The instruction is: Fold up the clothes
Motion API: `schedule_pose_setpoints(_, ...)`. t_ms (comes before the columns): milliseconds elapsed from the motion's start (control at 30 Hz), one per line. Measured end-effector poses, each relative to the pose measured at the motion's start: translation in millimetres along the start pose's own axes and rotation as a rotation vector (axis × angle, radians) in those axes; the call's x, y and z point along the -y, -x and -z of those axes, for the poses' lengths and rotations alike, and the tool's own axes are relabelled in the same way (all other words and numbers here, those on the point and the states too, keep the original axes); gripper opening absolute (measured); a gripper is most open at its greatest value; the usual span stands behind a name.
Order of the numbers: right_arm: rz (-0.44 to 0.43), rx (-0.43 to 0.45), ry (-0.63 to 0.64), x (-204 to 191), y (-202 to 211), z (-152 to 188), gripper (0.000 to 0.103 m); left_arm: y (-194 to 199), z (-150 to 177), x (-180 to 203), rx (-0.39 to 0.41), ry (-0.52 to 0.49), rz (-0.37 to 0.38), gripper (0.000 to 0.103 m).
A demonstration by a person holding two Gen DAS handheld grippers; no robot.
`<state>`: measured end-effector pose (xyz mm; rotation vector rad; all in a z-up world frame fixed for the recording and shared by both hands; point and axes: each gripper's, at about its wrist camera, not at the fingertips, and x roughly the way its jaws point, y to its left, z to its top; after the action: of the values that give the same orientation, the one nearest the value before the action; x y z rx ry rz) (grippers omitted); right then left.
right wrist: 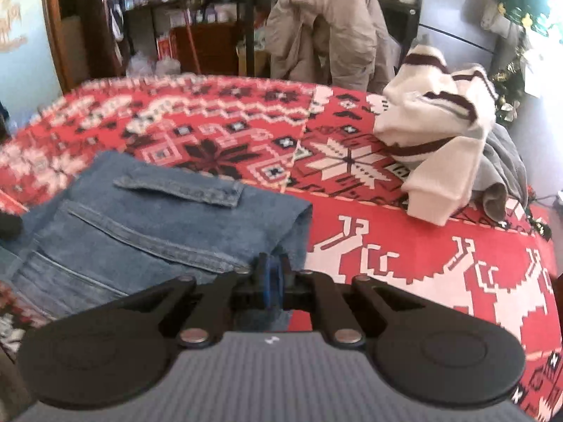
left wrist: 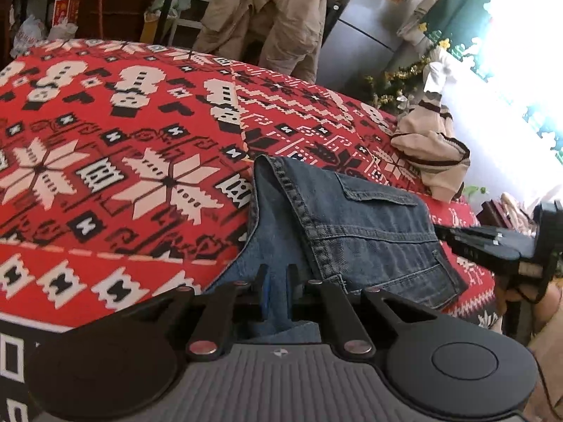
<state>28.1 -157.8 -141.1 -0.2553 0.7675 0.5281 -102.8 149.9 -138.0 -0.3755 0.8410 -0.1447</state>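
Left wrist view shows the left gripper (left wrist: 278,274) with its fingers pinched on the near edge of the denim jacket (left wrist: 355,232), which lies folded on the red patterned tabletop (left wrist: 105,161). Right wrist view has the right gripper (right wrist: 272,270) clamped narrow on the jacket's other corner, with a cream striped sweater (right wrist: 436,133) heaped well apart.

No readable text anywhere (background packaging blurred).
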Motion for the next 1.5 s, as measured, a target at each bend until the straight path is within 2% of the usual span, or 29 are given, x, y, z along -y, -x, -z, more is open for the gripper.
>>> schedule_pose_setpoints(167, 0.078, -0.009, -0.056, 16.6, -5.5, -4.3, 0.005, 5.4, 6.3, -3.8, 0.000, -0.009, -0.014, 0.007)
schedule_pose_setpoints(267, 0.041, 0.022, -0.119, 25.3, 8.7, -2.7, 0.005, 5.5, 3.4, -8.8, 0.018, 0.023, 0.012, 0.007)
schedule_pose_setpoints(400, -0.011, 0.064, -0.114, 13.6, 31.7, -4.4, 0.005, -5.1, -9.7, -4.2, 0.029, 0.020, 0.031, 0.007)
schedule_pose_setpoints(567, -0.077, 0.080, -0.146, -4.0, 47.6, -3.4, 0.005, -37.8, -25.2, 2.6, 0.010, -0.002, 0.045, 0.007)
schedule_pose_setpoints(633, -0.084, 0.077, -0.146, -8.5, 49.5, -1.0, 0.005, -50.1, -26.3, 0.5, -0.013, -0.020, -0.013, 0.003)
schedule_pose_setpoints(733, -0.071, 0.065, -0.139, -12.2, 50.9, 4.4, 0.006, -46.6, -22.6, -6.4, 0.003, -0.017, -0.019, 0.003)
schedule_pose_setpoints(933, -0.055, 0.026, -0.163, -2.9, 49.0, 18.4, 0.011, -22.6, -4.9, -11.8, -0.034, -0.017, -0.039, 0.003)
schedule_pose_setpoints(1100, -0.049, 0.015, -0.180, 2.9, 50.2, 25.8, 0.011, -7.0, 8.1, -14.3, -0.051, -0.010, -0.031, 0.003)
schedule_pose_setpoints(1333, -0.041, 0.020, -0.174, 4.6, 59.5, 28.4, 0.011, -0.3, 6.6, -1.8, -0.065, -0.097, -0.091, 0.003)
schedule_pose_setpoints(1500, -0.037, 0.027, -0.172, 6.0, 67.9, 30.2, 0.016, 11.9, 12.1, -6.3, -0.081, -0.105, -0.104, 0.003)
